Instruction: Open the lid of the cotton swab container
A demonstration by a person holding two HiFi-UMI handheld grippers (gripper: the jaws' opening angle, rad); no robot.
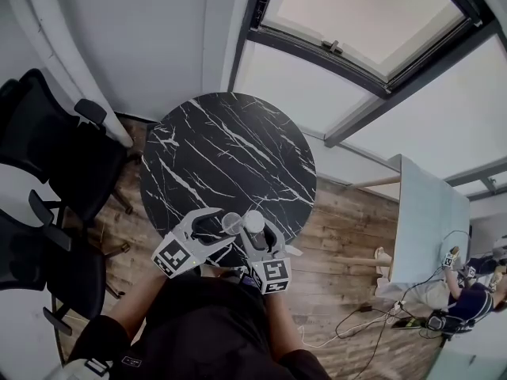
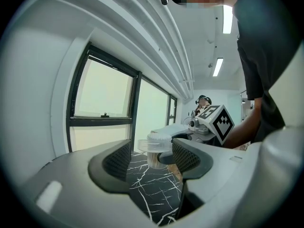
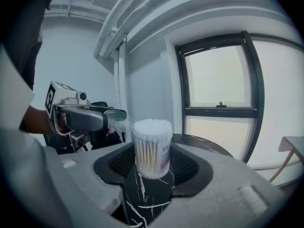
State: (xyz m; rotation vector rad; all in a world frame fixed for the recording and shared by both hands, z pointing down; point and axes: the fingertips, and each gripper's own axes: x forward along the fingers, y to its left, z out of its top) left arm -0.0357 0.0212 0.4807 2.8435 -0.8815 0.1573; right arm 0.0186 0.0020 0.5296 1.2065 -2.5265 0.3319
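The only writing you can read is on the tub (image 3: 151, 148). Its pink and white label (image 3: 164, 152) starts with the letters XI, and the rest curves out of sight. The cube (image 1: 175, 256) on your left gripper (image 2: 151, 151) and the cube on your right gripper (image 3: 152, 161) have black and white squares on them but no words.

The tub is near the edge of the round black table (image 1: 230, 149) that is closest to you. The rest of the table top, out toward the window (image 1: 372, 22), is bare. Two black chairs (image 1: 71, 157) stand close to the table on your left. On your right there is wood floor (image 1: 341, 252).

Your right gripper is closed on the tub. One pad presses on each side of it, low down. The tub stands upright, and its top is open, so the white tips of the swabs (image 3: 152, 126) show. You cannot tell if its bottom touches the table.

Your left gripper has its jaws spread wide and holds the clear lid (image 3: 117, 120) at the very tips. The lid is off the tub. It is up in the air just beside the tub's top, on your left. The two grippers are close together, with their tips almost meeting.
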